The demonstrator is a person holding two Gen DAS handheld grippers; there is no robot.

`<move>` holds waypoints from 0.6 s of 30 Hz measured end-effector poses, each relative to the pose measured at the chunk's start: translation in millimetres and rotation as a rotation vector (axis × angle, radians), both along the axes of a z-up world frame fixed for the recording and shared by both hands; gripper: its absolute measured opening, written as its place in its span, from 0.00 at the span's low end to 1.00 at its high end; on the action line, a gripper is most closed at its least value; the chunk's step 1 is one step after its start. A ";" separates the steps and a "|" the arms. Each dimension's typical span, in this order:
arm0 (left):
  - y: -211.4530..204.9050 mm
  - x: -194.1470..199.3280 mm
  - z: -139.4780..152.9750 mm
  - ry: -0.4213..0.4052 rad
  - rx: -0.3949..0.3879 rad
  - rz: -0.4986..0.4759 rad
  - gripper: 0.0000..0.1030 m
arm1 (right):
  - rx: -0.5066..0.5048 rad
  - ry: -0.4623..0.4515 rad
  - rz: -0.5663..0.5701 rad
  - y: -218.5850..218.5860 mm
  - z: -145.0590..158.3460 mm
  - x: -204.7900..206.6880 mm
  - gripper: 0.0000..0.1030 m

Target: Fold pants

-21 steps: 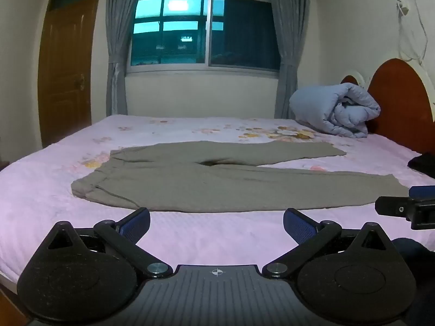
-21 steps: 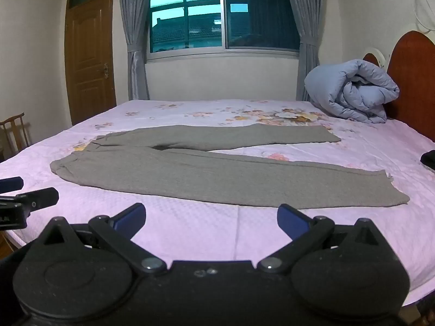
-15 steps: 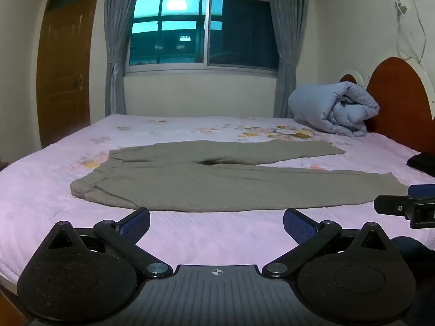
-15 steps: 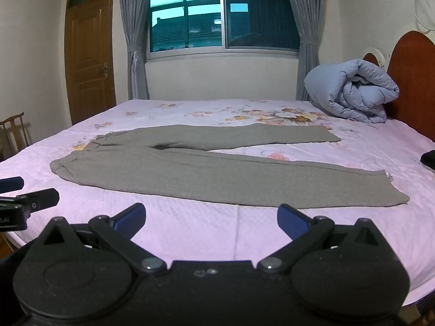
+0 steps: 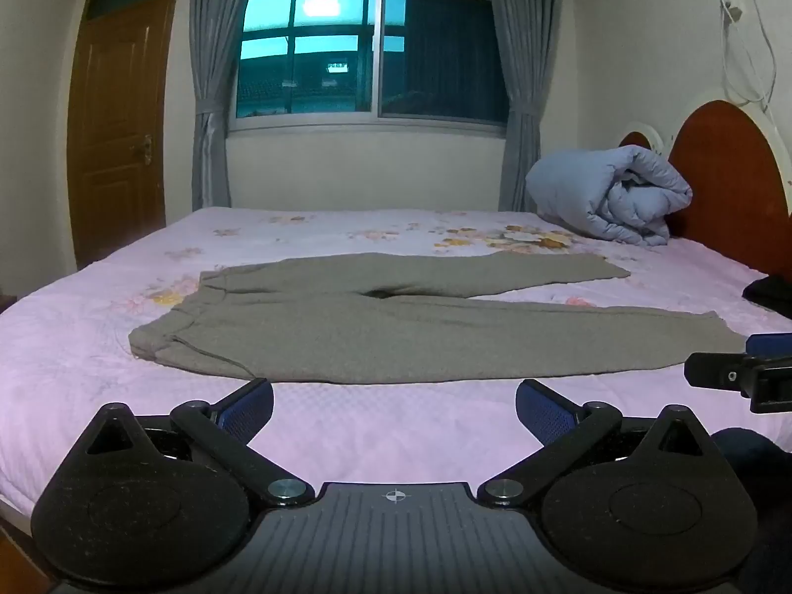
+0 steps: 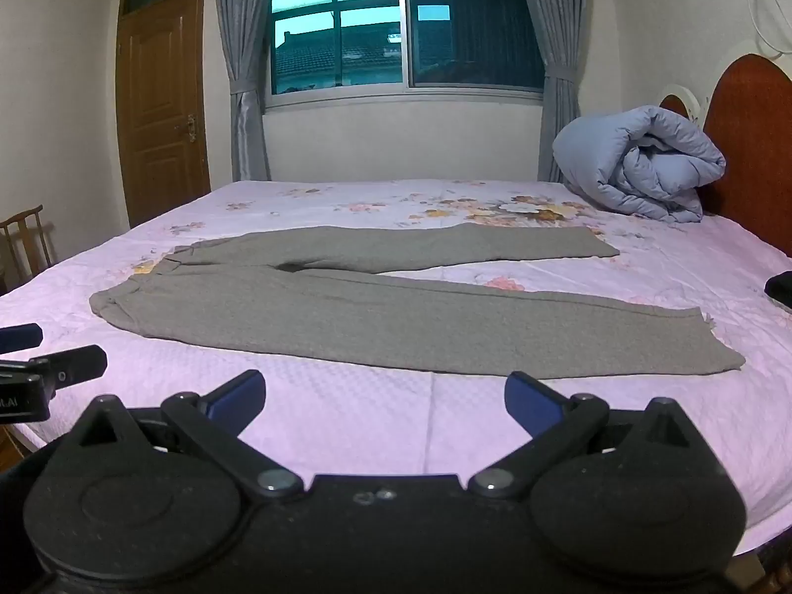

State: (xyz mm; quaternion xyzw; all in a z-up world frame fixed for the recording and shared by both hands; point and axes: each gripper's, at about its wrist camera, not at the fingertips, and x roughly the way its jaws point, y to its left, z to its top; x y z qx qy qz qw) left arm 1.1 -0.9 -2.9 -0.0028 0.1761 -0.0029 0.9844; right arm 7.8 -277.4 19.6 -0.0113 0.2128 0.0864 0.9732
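Observation:
Grey pants (image 5: 406,331) lie flat on the pink bed, waistband to the left and the two legs spread apart to the right; they also show in the right wrist view (image 6: 396,317). My left gripper (image 5: 393,403) is open and empty, just short of the pants' near edge. My right gripper (image 6: 383,396) is open and empty, in front of the near leg. Each gripper's tip shows at the edge of the other's view: the right one (image 5: 732,376) and the left one (image 6: 44,371).
The pink floral bed sheet (image 5: 346,425) covers the bed. A rolled blue duvet (image 5: 609,193) lies by the red headboard (image 5: 727,183) at the back right. A dark item (image 5: 769,292) lies at the right edge. A wooden chair (image 6: 24,242) and a door (image 6: 158,104) are on the left.
Both grippers have shifted very slightly; the pants have not moved and both grippers remain open.

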 end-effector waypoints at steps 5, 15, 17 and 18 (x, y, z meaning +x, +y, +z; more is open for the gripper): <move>-0.7 -1.0 -0.2 0.001 0.003 0.000 1.00 | 0.002 0.002 0.000 1.1 1.5 -0.1 0.94; -0.1 0.8 -0.9 0.011 0.003 0.000 1.00 | 0.006 0.009 -0.003 -1.5 -3.4 4.6 0.94; 0.6 1.9 -1.7 0.012 0.005 0.001 1.00 | 0.007 0.010 -0.007 -0.4 -2.2 2.4 0.94; 0.7 2.0 -1.8 0.012 0.004 0.000 1.00 | 0.007 0.011 -0.006 -0.6 -2.0 2.5 0.94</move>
